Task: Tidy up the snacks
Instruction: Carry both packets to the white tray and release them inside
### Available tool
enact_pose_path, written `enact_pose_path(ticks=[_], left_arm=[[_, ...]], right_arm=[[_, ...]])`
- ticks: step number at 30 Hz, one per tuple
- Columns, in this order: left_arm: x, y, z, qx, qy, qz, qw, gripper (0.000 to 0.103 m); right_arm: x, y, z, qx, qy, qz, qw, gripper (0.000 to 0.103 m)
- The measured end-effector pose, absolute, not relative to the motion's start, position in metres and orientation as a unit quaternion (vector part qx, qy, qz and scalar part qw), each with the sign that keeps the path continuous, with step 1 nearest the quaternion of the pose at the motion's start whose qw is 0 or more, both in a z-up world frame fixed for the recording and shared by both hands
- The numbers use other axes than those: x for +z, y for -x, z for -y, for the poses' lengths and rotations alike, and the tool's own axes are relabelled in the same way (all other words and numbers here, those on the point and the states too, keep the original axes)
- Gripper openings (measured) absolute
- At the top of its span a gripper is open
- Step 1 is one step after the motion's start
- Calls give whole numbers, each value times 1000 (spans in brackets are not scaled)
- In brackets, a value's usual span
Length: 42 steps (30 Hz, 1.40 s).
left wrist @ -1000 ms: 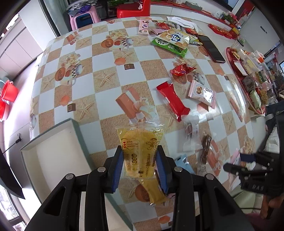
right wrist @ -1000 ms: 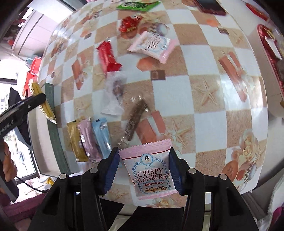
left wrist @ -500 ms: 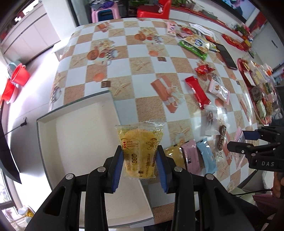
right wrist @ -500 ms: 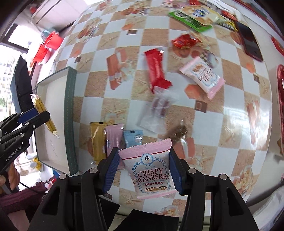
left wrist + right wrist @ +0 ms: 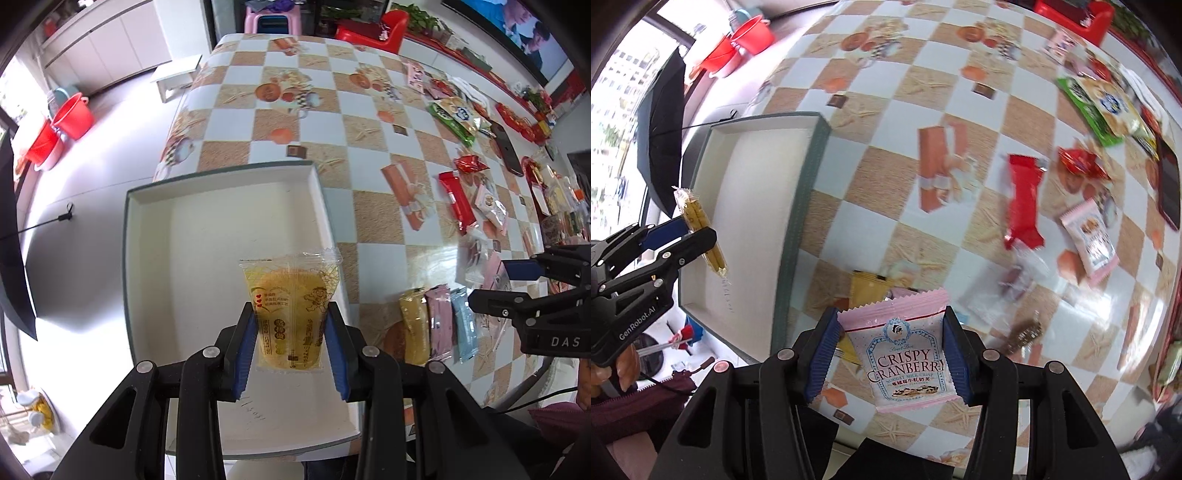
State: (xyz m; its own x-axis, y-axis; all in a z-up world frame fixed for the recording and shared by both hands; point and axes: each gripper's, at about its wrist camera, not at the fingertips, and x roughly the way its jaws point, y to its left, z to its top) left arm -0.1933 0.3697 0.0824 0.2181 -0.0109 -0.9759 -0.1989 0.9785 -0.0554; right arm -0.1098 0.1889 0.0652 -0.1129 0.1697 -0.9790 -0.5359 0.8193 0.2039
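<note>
We hold the left tool [image 5: 291, 332] level, its blue-padded fingers [image 5: 245, 347] clamped on both sides of a yellow packet [image 5: 290, 310]. Our right tool [image 5: 892, 360] sits further right, its fingers pinched against a pink cranberry packet [image 5: 905, 358].

Glossy film wrappers, matt box, shiny tablecloth

Clear crinkly plastic on yellow cake packet [image 5: 291, 314]; pink Crispy Cranberry packet [image 5: 905, 354] in smooth, slightly sheeny film; white box [image 5: 207, 229] matt like card inside; checked tablecloth [image 5: 1071, 302] slick with glare; ribbed blue pads [image 5: 246, 350] on matt black plastic
</note>
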Motion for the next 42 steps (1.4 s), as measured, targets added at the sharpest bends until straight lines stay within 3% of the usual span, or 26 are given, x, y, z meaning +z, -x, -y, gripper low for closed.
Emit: enact_pose_path(ticks=[28,30,31,33,35,42], left_arm=[[36,263,-431,117,117,-665,729,39],[37,265,-432,119,117,-665,728,43],[37,266,-432,117,119,-665,728,49],[39,267,-433,117,123,-663,730,66],[42,266,-434,120,125,-656,735,78],[48,250,-426,113,115,-651,742,79]], right_arm=[[33,159,-344,377,177,-704,575,56],[30,161,-348,382,164,-711,567,58],[27,163,-350,382,158,-716,563,61],[25,164,-349,377,157,-719,562,102],[25,163,-344,367,164,-716,570,103],[14,150,-284,288,161,-739,587,103]])
